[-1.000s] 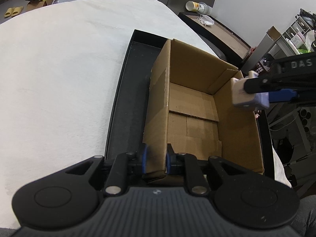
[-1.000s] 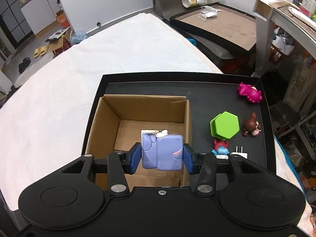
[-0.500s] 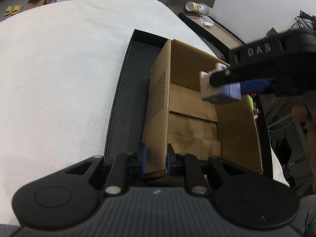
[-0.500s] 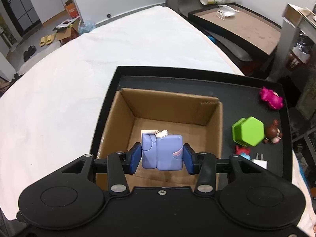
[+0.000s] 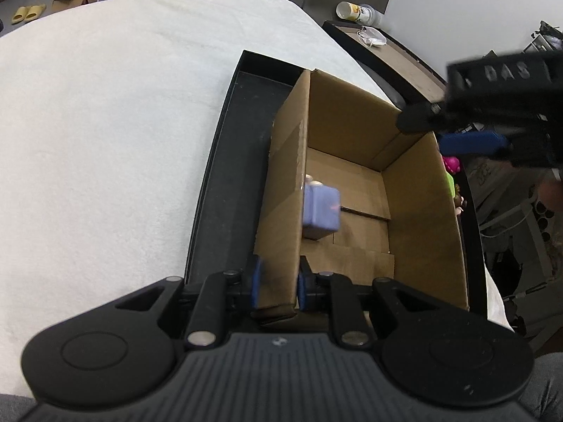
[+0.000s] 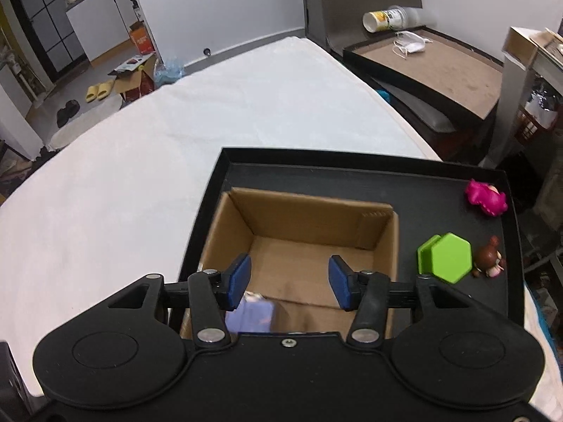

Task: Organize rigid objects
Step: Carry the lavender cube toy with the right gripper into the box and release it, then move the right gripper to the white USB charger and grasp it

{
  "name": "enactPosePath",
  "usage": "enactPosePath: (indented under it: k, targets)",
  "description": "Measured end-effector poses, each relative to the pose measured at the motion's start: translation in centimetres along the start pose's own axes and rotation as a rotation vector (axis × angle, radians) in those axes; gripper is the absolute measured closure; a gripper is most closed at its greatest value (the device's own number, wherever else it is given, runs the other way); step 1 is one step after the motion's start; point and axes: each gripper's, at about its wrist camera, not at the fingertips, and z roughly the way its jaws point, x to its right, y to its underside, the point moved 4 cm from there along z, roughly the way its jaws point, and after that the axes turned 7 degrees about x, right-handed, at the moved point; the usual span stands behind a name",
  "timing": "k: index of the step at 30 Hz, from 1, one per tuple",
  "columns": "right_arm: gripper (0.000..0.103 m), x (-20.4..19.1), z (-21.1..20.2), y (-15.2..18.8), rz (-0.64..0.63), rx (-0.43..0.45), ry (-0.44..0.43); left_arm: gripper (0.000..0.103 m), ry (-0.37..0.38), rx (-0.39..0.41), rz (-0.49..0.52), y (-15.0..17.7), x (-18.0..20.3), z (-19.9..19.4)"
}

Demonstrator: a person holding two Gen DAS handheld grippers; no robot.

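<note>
An open cardboard box [image 5: 418, 211] stands in a black tray [image 5: 225, 176]. My left gripper [image 5: 276, 285] is shut on the box's near left wall. A purple block toy [image 5: 320, 211] lies inside the box by the left wall; it also shows in the right wrist view [image 6: 251, 316]. My right gripper [image 6: 289, 281] is open and empty above the box [image 6: 316, 218], and it shows at the upper right of the left wrist view [image 5: 471, 133].
On the tray [image 6: 352, 172] right of the box lie a green hexagon case [image 6: 445, 256], a pink toy [image 6: 485, 198] and a brown-haired figurine [image 6: 491, 258]. White cloth [image 6: 176, 161] covers the table. A second tray with a cup [image 6: 387, 17] stands behind.
My right gripper moved over the box and opened. The purple block toy left it and now lies inside the box. My left gripper kept its hold on the box wall.
</note>
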Motion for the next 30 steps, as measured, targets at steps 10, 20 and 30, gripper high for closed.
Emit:
enactPosePath:
  k: [10, 20, 30]
  targets:
    - [0.038, 3.2, -2.4, 2.3, -0.008, -0.028, 0.029, 0.084, -0.007, 0.005, 0.004, 0.0, 0.0, 0.0]
    - [0.03, 7.3, -4.3, 3.5, 0.038, -0.022, 0.064, 0.084, -0.016, 0.008, 0.01, 0.0, 0.1, 0.0]
    - [0.03, 11.9, -4.9, 5.0, 0.097, -0.023, 0.088, 0.085, -0.035, 0.005, 0.021, -0.1, 0.4, 0.0]
